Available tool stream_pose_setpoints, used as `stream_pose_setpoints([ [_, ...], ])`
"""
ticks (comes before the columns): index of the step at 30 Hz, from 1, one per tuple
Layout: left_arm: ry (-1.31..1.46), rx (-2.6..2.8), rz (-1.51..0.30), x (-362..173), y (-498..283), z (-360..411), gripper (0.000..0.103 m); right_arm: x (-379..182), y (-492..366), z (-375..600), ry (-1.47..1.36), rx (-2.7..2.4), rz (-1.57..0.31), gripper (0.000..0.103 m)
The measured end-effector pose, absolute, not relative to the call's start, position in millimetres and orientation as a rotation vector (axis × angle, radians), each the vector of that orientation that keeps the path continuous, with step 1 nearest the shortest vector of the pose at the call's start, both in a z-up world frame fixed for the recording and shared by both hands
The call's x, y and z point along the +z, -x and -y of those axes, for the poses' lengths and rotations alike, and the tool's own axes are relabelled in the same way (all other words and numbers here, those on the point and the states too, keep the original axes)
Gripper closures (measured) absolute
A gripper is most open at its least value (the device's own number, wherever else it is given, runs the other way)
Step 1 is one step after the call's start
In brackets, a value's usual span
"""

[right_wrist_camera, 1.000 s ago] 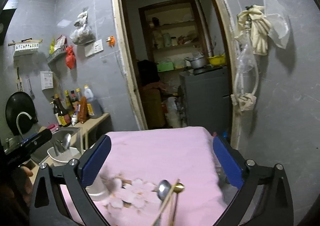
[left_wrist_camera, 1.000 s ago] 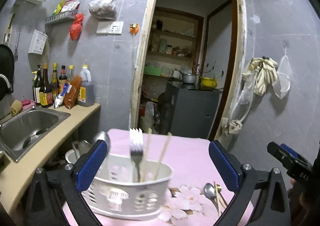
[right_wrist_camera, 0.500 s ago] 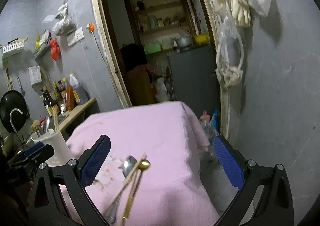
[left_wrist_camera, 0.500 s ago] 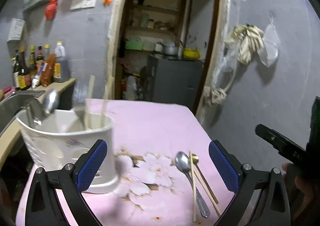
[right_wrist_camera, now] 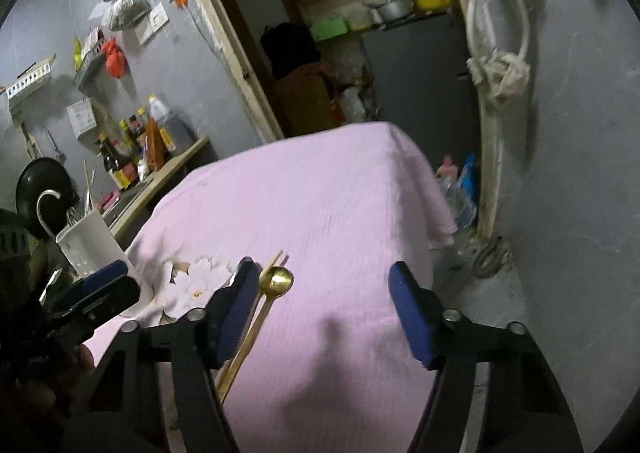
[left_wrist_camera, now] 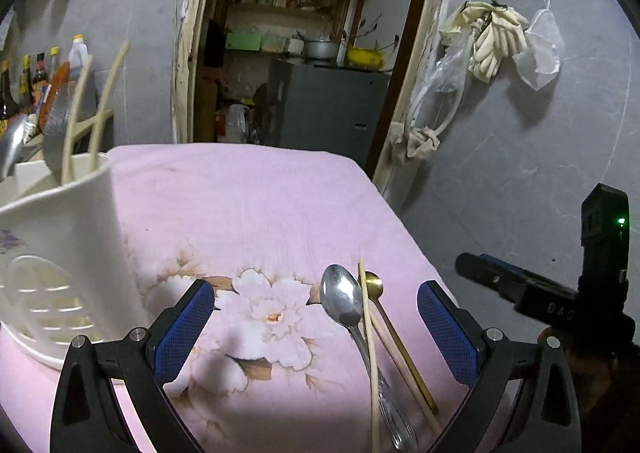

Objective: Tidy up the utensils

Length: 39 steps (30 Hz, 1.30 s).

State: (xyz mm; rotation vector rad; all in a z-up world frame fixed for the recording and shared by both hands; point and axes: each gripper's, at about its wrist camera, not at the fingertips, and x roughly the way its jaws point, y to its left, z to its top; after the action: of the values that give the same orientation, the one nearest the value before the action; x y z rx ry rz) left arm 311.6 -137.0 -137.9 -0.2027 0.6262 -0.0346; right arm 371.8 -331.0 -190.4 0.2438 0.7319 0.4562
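Observation:
A steel spoon (left_wrist_camera: pixel 344 301), a small gold spoon (left_wrist_camera: pixel 384 313) and chopsticks (left_wrist_camera: pixel 370 341) lie together on the pink flowered cloth (left_wrist_camera: pixel 248 205). A white utensil holder (left_wrist_camera: pixel 60 253) stands at the left with chopsticks and a spoon in it. My left gripper (left_wrist_camera: pixel 316 329) is open and empty above the cloth, the loose utensils between its fingers. My right gripper (right_wrist_camera: pixel 324 313) is open and empty; the gold spoon (right_wrist_camera: pixel 276 281) lies just beside its left finger. The holder also shows in the right wrist view (right_wrist_camera: pixel 88 245).
The table's right edge drops to the floor beside a grey wall (left_wrist_camera: pixel 520 133). A counter with a sink and bottles (right_wrist_camera: pixel 132 157) runs along the left. A doorway (left_wrist_camera: pixel 312 53) opens behind the table.
Both grippers have swung right and tilted down toward the loose utensils. The holder has slid to the left edge of the left view. The right gripper has come down close over the gold spoon.

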Motion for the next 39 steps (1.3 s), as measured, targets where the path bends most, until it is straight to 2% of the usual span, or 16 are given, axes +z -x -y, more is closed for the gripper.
stream_pose_setpoints([
  [4,0.185,-0.029,-0.645,-146.8,-325.3,138.8,0.003,-199.5,-382.0,317.2,-0.233,0.489,-0.768,0.062],
  [9,0.238,-0.049,-0.705,-158.0,-344.7,129.7,0.017,-207.7,-393.7,300.1,-0.201,0.534,-0.815,0.070],
  [12,0.308,-0.084,-0.757,-169.7,-358.4,121.2,0.028,-212.3,-399.9,293.0,-0.185,0.557,-0.838,0.078],
  [16,0.362,-0.118,-0.822,-184.7,-373.7,117.9,0.041,-216.2,-404.5,289.4,-0.162,0.575,-0.870,0.082],
  [20,0.379,-0.146,-0.861,-193.9,-384.1,121.3,0.049,-215.6,-411.0,284.2,-0.095,0.573,-0.868,0.083],
  [25,0.394,-0.179,-0.859,-195.6,-395.5,120.2,0.054,-216.6,-419.7,276.5,-0.039,0.628,-0.876,0.083],
  [35,0.391,-0.248,-0.872,-197.2,-406.3,124.4,0.070,-215.1,-420.5,279.4,-0.045,0.645,-0.875,0.083],
  [39,0.382,-0.256,-0.879,-197.0,-407.4,126.6,0.073,-215.3,-420.6,279.8,-0.047,0.644,-0.876,0.083],
])
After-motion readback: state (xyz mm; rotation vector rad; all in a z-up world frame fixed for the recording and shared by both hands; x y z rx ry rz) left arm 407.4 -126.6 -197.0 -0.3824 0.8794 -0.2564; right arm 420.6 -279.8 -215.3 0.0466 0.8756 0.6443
